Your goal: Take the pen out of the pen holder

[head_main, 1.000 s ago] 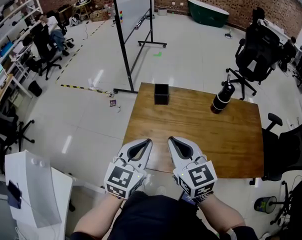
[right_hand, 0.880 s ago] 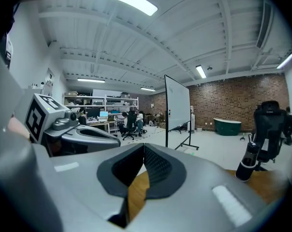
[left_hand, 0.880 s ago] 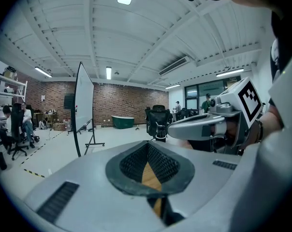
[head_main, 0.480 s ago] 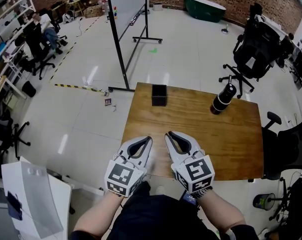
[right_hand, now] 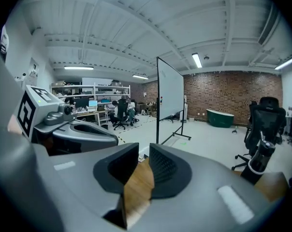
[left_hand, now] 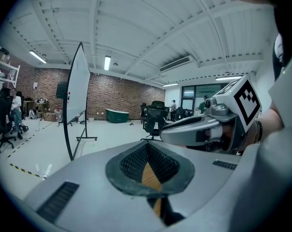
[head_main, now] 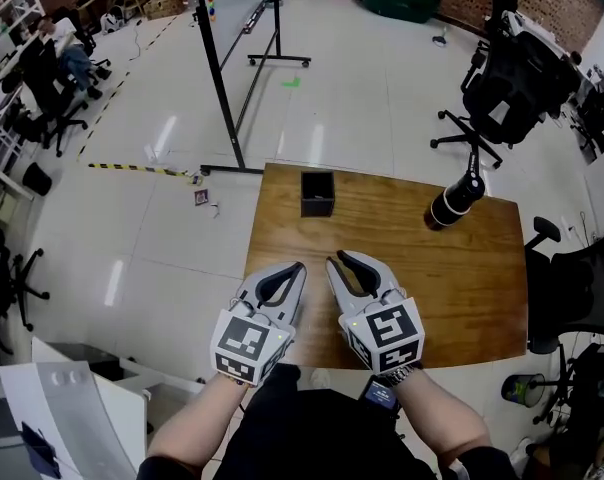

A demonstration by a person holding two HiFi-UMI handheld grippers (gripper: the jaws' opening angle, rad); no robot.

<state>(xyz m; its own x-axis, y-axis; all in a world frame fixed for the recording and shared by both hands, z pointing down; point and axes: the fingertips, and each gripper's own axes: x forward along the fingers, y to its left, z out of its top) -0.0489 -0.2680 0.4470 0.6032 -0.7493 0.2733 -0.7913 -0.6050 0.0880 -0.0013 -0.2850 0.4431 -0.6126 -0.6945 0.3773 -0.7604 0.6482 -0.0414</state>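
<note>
The black square pen holder (head_main: 317,193) stands near the far left edge of the wooden table (head_main: 462,288); I cannot make out a pen in it. Both grippers hover over the table's near edge, well short of the holder. My left gripper (head_main: 296,269) (left_hand: 147,145) has its tips together and holds nothing. My right gripper (head_main: 339,261) (right_hand: 143,152) is beside it; its jaws are opening, with a narrow gap that shows only bare wood. In each gripper view the other gripper shows alongside.
A black bottle with a white band (head_main: 452,204) (right_hand: 257,161) stands at the table's far right. A whiteboard on a wheeled stand (head_main: 232,28) is on the floor beyond the table. Black office chairs (head_main: 517,78) stand at the right.
Both grippers have moved forward and a little down over the table's near edge. The right gripper's tips, together a second ago, have parted.
</note>
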